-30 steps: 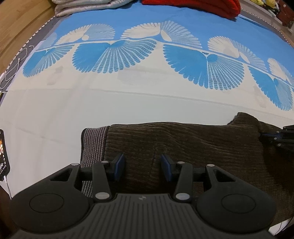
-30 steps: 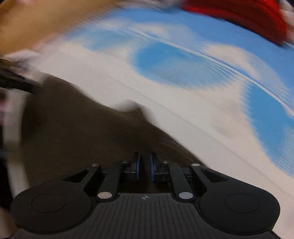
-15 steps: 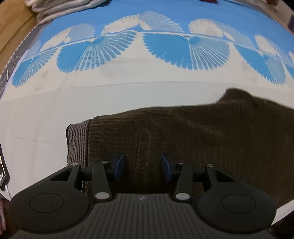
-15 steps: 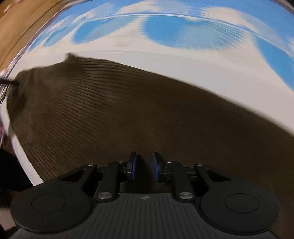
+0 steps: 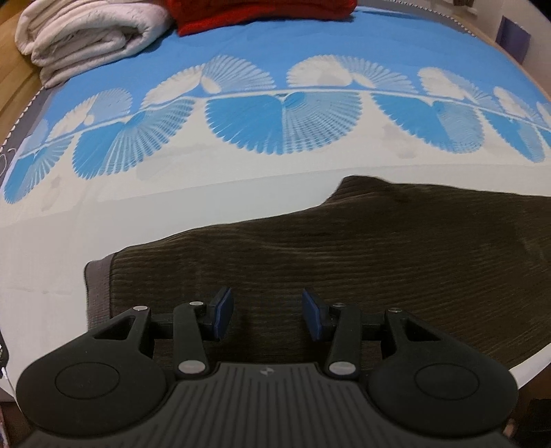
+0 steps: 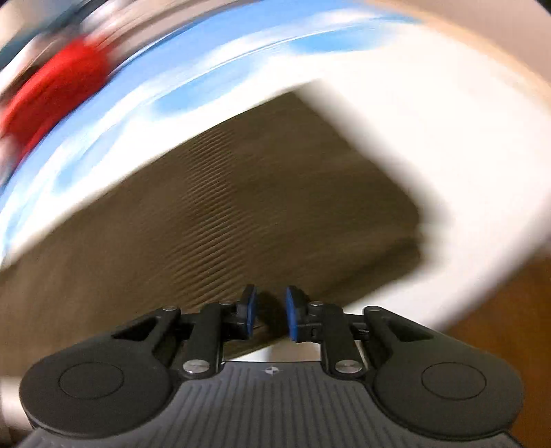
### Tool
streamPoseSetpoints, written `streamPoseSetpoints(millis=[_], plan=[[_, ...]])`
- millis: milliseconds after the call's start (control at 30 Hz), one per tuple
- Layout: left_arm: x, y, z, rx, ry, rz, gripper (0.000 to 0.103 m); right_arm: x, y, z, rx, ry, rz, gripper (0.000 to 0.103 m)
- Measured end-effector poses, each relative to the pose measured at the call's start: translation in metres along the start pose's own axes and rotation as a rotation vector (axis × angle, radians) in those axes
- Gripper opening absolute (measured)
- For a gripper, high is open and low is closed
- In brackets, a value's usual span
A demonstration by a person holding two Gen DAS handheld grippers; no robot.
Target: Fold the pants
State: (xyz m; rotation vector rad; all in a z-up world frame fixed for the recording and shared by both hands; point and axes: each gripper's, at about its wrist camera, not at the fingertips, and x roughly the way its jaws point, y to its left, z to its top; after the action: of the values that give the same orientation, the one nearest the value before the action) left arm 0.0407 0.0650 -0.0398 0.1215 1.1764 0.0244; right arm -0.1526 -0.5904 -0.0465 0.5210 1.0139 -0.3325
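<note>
The left gripper (image 5: 267,312) has its 2 blue-padded fingers (image 5: 224,308) spread apart, with nothing pinched between them. Directly under and ahead of them lie the pants (image 5: 344,262), dark brown corduroy, spread flat on the bed. To the left of the fingers the cloth ends in a lighter grey-brown ribbed band (image 5: 98,293). To the right the fabric widens and runs to the frame edge, its far edge rising to a small peak ahead and to the right of the fingers. Beyond the pants stretches the bedsheet (image 5: 172,213), white near the fingers and then blue with a row of fan-shaped prints. At the far left corner of the bed sits a folded cream blanket (image 5: 89,34), and just right of it a red blanket (image 5: 261,12).

The right gripper (image 6: 270,315) shows 2 fingers (image 6: 248,310) with a narrow gap, their jaws opening, and no cloth gripped between the pads. The view is heavily blurred. The pants (image 6: 258,193) fill the area ahead of the fingers, ribs running diagonally, with a squared end ahead and to the right. Their near edge passes just below the fingertips, over white bedsheet (image 6: 447,138). A red smear (image 6: 51,89) sits far ahead on the left.
</note>
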Motion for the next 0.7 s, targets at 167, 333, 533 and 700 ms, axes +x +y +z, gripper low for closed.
streamPoseSetpoints(millis=[167,333,533,700], plan=[[-0.002,-0.015,0.001,0.012,-0.002,-0.010,0.049,-0.019,-0.067,-0.001,0.528,-0.121,-0.007,0.040],[0.002,-0.009,-0.003,0.011,0.008,0.005,0.049,0.002,-0.055,-0.006,0.584,-0.061,0.033,0.048],[0.003,0.010,-0.009,-0.010,0.019,0.025,0.049,0.008,-0.052,-0.001,0.605,-0.086,-0.002,0.049],[0.003,0.025,-0.014,-0.032,0.021,0.030,0.049,0.010,-0.042,-0.002,0.599,-0.140,-0.073,0.018]])
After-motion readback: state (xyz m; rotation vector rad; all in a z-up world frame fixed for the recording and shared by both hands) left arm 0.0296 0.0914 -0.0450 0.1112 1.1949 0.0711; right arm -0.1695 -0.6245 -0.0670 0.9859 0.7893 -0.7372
